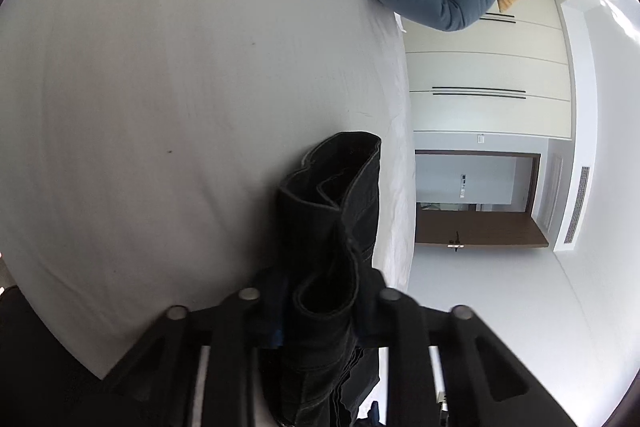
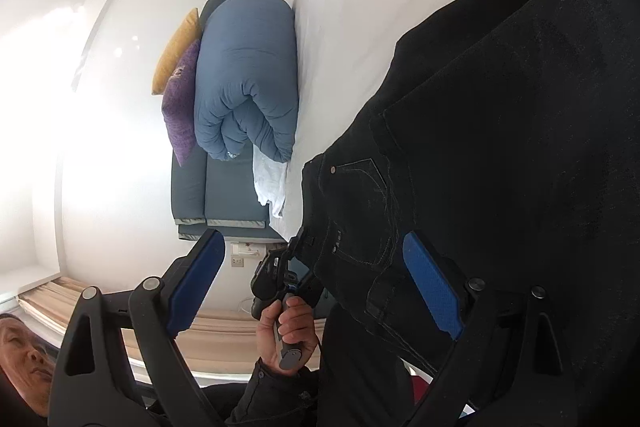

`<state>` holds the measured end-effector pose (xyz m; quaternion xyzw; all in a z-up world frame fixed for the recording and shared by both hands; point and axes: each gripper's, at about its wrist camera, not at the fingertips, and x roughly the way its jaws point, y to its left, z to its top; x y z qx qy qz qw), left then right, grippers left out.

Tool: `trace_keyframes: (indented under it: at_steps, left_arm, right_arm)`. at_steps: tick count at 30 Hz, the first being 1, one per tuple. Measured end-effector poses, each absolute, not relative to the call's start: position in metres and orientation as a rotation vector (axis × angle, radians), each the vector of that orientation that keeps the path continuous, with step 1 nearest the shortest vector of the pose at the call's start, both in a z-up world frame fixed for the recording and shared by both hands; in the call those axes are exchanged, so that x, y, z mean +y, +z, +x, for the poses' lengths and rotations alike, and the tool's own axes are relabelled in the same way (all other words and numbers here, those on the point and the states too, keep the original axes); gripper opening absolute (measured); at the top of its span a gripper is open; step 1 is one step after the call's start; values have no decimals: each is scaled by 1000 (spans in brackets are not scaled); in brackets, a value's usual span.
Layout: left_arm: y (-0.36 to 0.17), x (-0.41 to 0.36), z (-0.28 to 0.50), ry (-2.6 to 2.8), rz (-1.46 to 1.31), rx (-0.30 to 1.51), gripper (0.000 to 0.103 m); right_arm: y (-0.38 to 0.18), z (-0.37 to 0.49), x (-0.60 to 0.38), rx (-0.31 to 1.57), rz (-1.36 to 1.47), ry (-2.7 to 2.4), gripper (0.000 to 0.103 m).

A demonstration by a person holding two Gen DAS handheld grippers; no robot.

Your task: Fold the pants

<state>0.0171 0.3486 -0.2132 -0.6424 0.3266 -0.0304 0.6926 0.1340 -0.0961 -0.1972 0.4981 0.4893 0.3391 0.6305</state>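
The black pants (image 2: 500, 131) hang in the air beside a white bed (image 2: 360, 7). My left gripper (image 1: 316, 303) is shut on the pants' waistband (image 1: 332, 219), which bunches up between its fingers. In the right wrist view the left gripper (image 2: 288, 259) shows holding the waist corner, with a hand on its handle. My right gripper (image 2: 312, 283) is open, its blue pads (image 2: 432, 287) wide apart; the pants' pocket area lies between them, untouched.
A rolled blue duvet (image 2: 248, 79), a purple pillow (image 2: 180, 107) and a yellow pillow (image 2: 176, 51) lie at the head of the bed. White wardrobes (image 1: 488, 67) and a doorway (image 1: 476, 199) stand beyond. The person's face (image 2: 24, 355) is at lower left.
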Motion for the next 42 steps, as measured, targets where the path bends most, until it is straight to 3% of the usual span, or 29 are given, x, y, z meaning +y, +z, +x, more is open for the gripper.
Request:
trace_keyframes:
  at_steps: [5,14,23,30,40,41,42]
  left_arm:
    - [-198,345,16,-78,-1364,711,14]
    - [-127,307,32,-151,-1118,684,13]
    - [-28,140,35,-440,-556,680,13]
    - [-72,0,8,-630,-238,836,13]
    - [-77,-49,-8,-627,6,817,13]
    - [-76,-52,-8,-626,22,814,13]
    - [-78,-55,-9,-626,35,812,13]
  right_arm:
    - [-222,135,-92,1296,1002,614,88]
    - [-216,130,-91,1263,971,564,90]
    - [-163,121,-133,1117,1054,641,90]
    - [-157,126,-155,1142,1058,655,90]
    - [-192,120,-162,1244,998,547,89]
    - [-194,122,-161,1254,981,531,77]
    - [-196,123,-159,1250,965,524,52]
